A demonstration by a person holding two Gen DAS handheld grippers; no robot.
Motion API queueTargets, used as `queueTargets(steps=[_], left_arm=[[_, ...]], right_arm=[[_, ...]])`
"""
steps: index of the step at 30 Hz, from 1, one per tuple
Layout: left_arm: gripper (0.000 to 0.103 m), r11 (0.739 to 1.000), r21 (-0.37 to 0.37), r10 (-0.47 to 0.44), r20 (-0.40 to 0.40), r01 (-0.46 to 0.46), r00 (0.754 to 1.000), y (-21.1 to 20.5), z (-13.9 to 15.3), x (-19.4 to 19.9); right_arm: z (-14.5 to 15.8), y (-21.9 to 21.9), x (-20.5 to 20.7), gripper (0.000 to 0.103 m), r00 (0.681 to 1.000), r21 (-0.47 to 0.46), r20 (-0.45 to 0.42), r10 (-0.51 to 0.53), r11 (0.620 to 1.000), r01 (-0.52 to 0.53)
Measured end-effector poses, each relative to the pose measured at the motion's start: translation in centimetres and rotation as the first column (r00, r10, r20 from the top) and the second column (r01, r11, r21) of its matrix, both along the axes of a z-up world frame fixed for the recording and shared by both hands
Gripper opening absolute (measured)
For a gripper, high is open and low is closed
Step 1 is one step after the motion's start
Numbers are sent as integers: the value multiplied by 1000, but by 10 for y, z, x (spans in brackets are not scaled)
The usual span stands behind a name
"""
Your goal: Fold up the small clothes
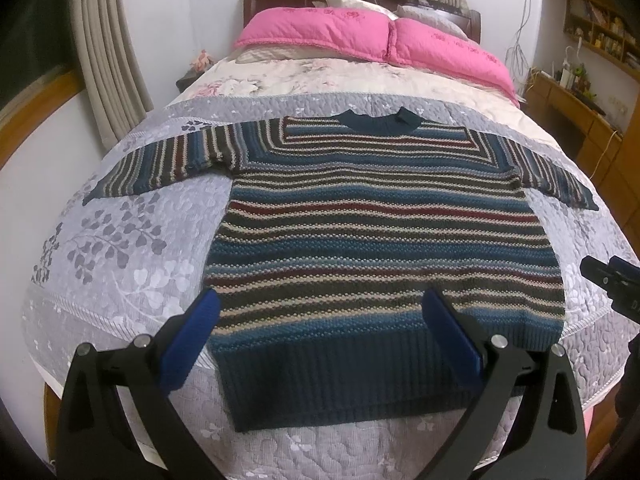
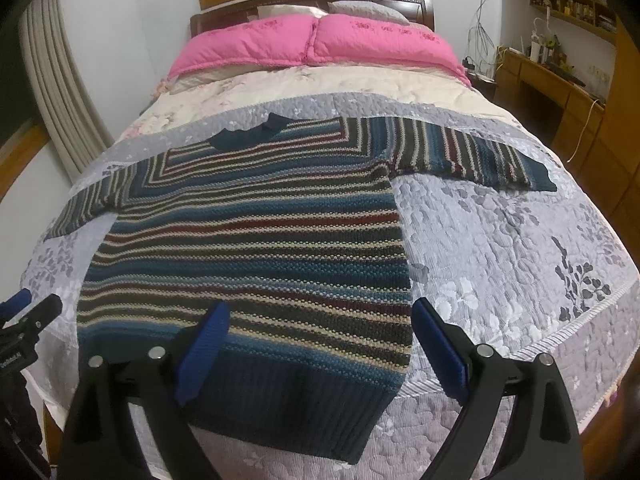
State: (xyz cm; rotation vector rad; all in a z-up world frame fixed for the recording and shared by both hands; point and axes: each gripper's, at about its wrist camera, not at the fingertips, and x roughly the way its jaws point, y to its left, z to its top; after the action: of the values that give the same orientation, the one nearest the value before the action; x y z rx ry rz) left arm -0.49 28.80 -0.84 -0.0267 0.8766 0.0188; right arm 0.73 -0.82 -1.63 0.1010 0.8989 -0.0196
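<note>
A striped knit sweater (image 1: 380, 236) in blue, dark red, cream and black lies flat on the bed, face up, both sleeves spread out and its dark ribbed hem nearest me. My left gripper (image 1: 322, 304) hovers open above the hem's left part, nothing between its blue pads. The right gripper's tip (image 1: 608, 280) shows at the right edge of the left wrist view. From the right wrist, the same sweater (image 2: 256, 240) fills the middle, and my right gripper (image 2: 320, 316) stands open over the hem's right corner. The left gripper's tip (image 2: 32, 312) pokes in at the left edge.
The sweater rests on a grey leaf-patterned quilt (image 1: 120, 240) over a bed. A pink duvet (image 1: 360, 32) and pillows lie at the headboard. Curtains (image 1: 108, 60) hang on the left. A wooden desk and shelves (image 2: 560, 80) stand along the right wall.
</note>
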Motion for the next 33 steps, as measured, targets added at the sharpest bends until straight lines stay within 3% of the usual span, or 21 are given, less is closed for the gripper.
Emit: queueTargets(steps=[33], left_arm=[[100, 1000, -1, 0, -14, 0, 1000, 0, -7, 6]], right_arm=[[-5, 0, 5, 97, 1000, 5, -1, 0, 1000, 0]])
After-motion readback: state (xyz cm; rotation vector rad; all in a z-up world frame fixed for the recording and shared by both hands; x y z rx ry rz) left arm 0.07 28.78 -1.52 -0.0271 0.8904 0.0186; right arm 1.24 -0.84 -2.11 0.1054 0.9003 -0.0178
